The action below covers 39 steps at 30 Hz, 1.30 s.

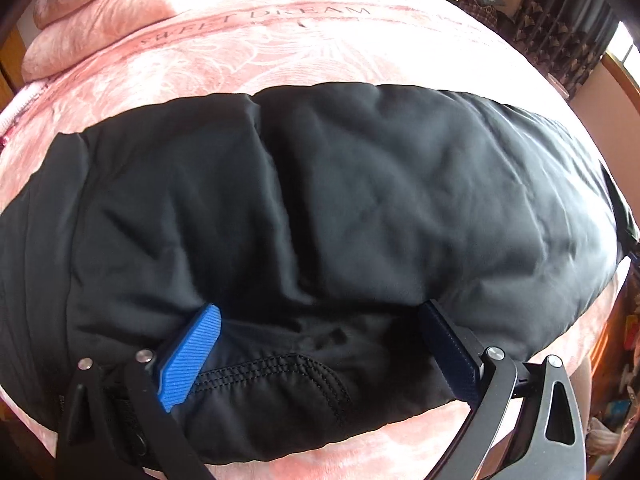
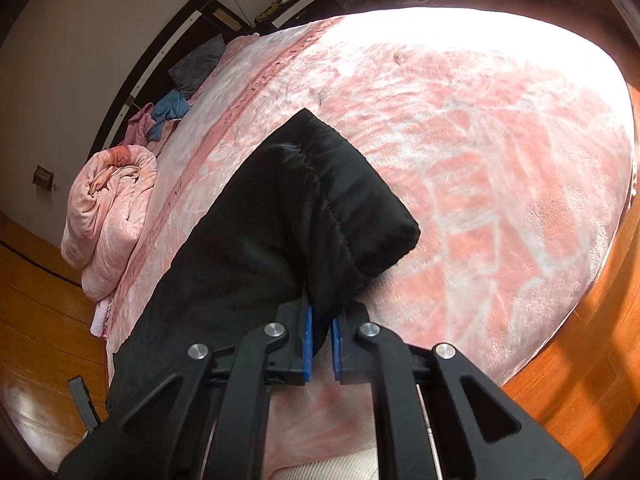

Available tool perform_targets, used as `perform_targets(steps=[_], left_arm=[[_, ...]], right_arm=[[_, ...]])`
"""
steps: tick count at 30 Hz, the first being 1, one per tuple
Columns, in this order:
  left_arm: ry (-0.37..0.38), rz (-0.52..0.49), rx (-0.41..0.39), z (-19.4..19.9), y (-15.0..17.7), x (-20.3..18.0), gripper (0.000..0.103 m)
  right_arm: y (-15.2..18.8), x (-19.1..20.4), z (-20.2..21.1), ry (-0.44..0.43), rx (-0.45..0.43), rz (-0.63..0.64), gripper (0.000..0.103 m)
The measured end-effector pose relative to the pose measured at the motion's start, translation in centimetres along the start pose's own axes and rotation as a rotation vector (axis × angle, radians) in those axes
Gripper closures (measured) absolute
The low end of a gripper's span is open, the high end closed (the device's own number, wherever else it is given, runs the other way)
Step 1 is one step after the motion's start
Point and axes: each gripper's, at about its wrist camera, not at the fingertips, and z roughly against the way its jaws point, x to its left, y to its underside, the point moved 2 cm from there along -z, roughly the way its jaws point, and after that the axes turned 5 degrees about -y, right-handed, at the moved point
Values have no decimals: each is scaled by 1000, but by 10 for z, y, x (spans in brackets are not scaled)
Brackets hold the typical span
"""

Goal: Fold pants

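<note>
The pants (image 1: 320,208) lay across the pink blanket (image 1: 280,52) on the bed, black, padded and puffy. My left tongs (image 1: 320,344) were spread wide over the near edge by a stitched seam, gripping nothing. My right tongs (image 2: 322,344) were clenched on the cloth just below the cuff (image 2: 340,200), which stood up thick from them. I judged the pants soft and rather light, but bulky and a little slippery, so they would spring open. A seam or hem seemed the best place to hold.
</note>
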Motion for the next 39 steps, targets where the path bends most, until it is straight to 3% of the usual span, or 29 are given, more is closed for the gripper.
perform_targets(steps=[6, 12, 16, 23, 32, 39], left_arm=[[70, 22, -5, 4, 2, 13, 4], [100, 147, -34, 28, 11, 58, 4], [75, 215, -60, 39, 18, 100, 4], [59, 345, -65, 44, 34, 156, 4], [51, 420, -81, 51, 46, 190, 4], [55, 453, -81, 48, 48, 202, 4]], right_arm=[[-4, 40, 14, 65, -37, 115, 97], [-1, 139, 33, 24, -107, 345, 97], [26, 217, 23, -11, -102, 567, 97], [100, 313, -33, -81, 30, 841, 96], [189, 343, -99, -115, 249, 994, 96], [244, 340, -125, -99, 332, 1124, 92]])
